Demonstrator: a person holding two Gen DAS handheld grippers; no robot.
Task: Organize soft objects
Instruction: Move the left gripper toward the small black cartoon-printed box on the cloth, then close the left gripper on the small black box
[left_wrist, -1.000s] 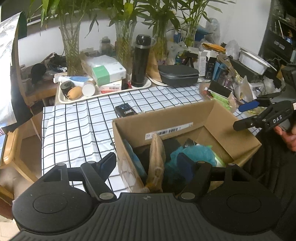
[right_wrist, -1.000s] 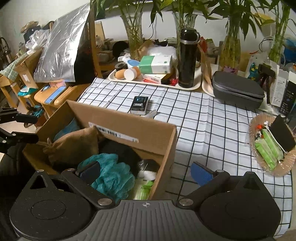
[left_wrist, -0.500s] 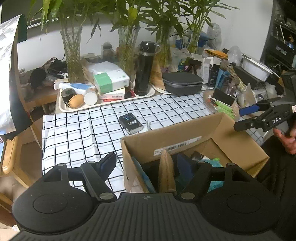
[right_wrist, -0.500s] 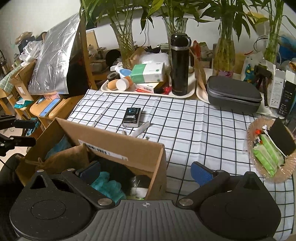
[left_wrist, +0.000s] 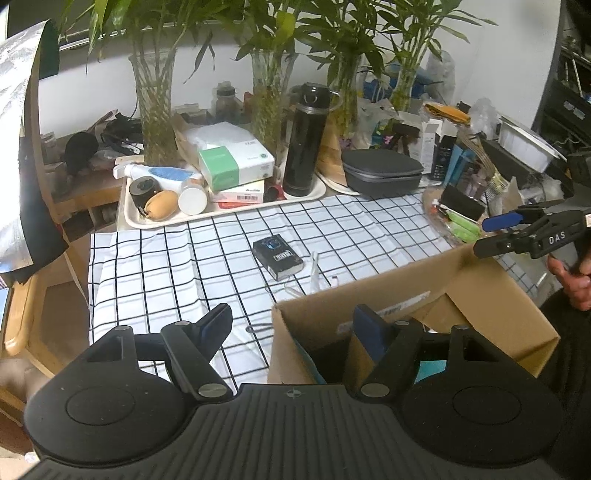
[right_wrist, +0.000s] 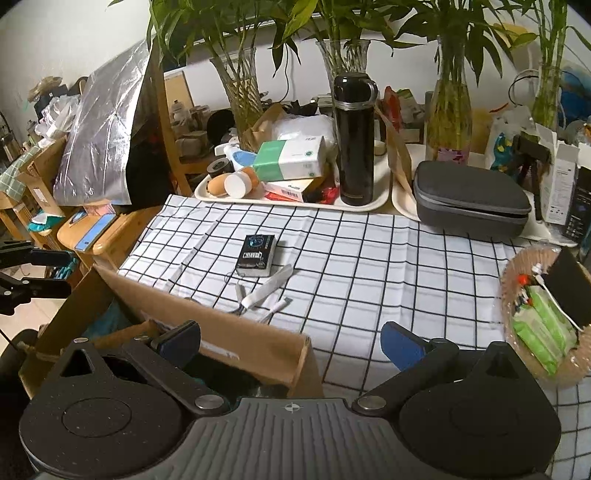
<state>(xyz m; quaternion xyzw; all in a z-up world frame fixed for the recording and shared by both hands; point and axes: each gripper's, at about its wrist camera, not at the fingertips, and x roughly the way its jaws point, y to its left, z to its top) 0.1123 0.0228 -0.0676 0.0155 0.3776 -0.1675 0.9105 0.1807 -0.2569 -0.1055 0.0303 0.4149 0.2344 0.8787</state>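
Cardboard box (left_wrist: 373, 299) beneath both spread claws

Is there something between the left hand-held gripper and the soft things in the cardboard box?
Nothing visible. The left hand-held gripper is open, straddling the cardboard box wall; the brown pouch lies just beyond its right finger.

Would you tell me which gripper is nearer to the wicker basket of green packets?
Right. The right gripper is open just left of the basket; the left gripper sits beyond the cardboard box.
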